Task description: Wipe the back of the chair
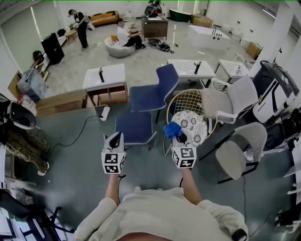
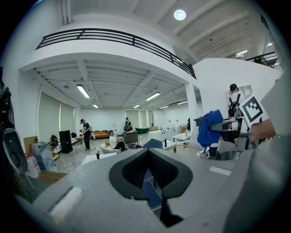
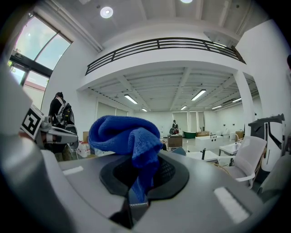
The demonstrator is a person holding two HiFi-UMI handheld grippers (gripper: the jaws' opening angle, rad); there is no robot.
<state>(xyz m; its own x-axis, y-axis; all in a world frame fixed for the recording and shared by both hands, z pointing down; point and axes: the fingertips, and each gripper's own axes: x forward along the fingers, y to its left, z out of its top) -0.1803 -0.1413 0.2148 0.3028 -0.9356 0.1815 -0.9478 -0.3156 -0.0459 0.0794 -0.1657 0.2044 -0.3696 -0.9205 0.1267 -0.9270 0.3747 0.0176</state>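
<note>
Right gripper view shows bunched, waffle-textured blue cloth (image 3: 123, 134).

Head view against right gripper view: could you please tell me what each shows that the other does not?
Only the head view shows the person's beige top, the power strip on the floor and the lace-patterned cushion. Only the right gripper view shows the balcony railing and the ceiling lights. Both show the blue cloth clamped in the right hand-held gripper, and the white chair on its right.
</note>
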